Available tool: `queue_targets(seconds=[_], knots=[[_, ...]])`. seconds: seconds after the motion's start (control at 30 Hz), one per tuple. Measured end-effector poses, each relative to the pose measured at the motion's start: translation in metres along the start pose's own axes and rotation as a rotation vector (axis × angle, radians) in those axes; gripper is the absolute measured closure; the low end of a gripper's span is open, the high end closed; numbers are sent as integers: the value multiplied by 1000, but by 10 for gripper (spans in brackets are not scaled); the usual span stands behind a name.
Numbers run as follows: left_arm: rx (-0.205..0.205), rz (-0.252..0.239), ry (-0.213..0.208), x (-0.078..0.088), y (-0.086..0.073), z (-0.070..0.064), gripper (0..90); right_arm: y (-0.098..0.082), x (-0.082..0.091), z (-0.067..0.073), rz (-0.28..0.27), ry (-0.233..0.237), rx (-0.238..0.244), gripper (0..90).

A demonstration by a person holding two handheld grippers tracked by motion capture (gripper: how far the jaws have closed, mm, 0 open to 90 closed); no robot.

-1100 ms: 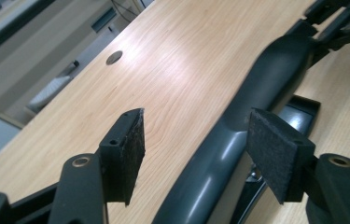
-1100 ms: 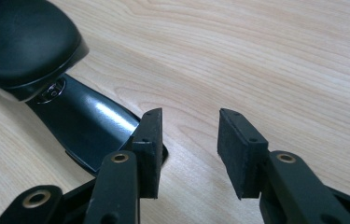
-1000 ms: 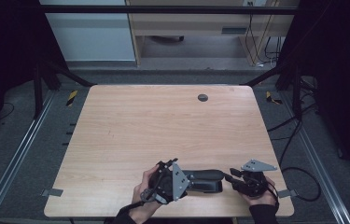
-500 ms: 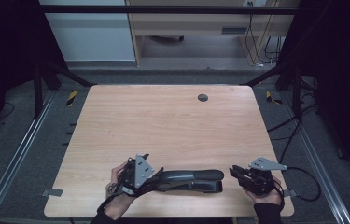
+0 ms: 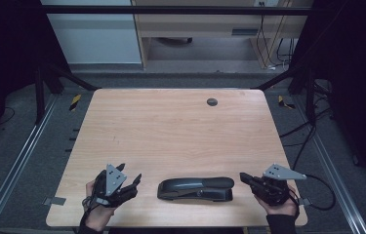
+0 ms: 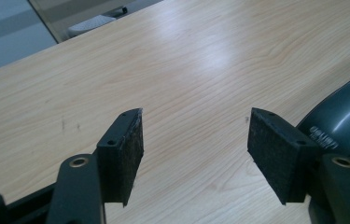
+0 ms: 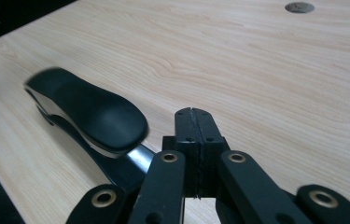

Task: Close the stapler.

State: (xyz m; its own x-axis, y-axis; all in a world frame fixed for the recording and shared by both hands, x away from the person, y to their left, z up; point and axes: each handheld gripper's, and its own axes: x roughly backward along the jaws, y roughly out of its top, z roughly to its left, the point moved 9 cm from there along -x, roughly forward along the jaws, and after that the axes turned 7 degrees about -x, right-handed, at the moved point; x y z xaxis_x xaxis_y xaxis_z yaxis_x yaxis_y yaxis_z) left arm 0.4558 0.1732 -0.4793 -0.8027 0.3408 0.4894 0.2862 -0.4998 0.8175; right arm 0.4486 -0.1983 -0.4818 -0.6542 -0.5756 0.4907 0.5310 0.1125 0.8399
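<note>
Item 1: long black plastic-and-metal desk stapler [image 5: 196,188]. Lies flat on its base near the front edge of the pale wood-grain surface [image 5: 171,126], lengthwise across it, between the two grippers and touched by neither. It rests free, as if set down or about to be worked on; its top arm appears lowered onto the base.

Item 2: left gripper [image 5: 131,184], held in the person's left hand [image 5: 97,200]. Jaws released and standing wide apart, with bare surface between the pads [image 6: 128,149]. It sits just beside the stapler's left end, whose rounded dark tip shows at the right edge of the left gripper view. Judged to be standing clear rather than gripping.

Item 3: right gripper [image 5: 247,179], held in the person's right hand [image 5: 280,202]. The jaws have just been closing and are now clenched pad to pad on nothing, as the right gripper view shows. It points toward the stapler's right end, near but apart from it.

Item 4: small round dark grommet [image 5: 212,102], set in the surface near the far edge, well apart from everything else.

Containers: none on the surface.
</note>
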Motion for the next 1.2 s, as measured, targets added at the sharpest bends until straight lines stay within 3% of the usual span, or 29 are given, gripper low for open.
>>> queue_targets(seconds=[0.3,0.47,0.67,0.9,1.0,1.2], knots=[[41,42,31,4,-26,16,348,7,2,20,-18,74,1,900],[54,47,38,1,-29,19,350,9,1,34,-15,112,15,900],[56,54,41,-1,-32,19,350,6,-4,41,4,124,32,900],[38,61,37,-3,-33,16,350,3,-8,39,-8,125,36,900],[32,62,34,-4,-32,14,350,-5,-13,34,19,95,38,900],[24,68,34,-4,-33,13,352,-10,-16,31,30,88,32,900]])
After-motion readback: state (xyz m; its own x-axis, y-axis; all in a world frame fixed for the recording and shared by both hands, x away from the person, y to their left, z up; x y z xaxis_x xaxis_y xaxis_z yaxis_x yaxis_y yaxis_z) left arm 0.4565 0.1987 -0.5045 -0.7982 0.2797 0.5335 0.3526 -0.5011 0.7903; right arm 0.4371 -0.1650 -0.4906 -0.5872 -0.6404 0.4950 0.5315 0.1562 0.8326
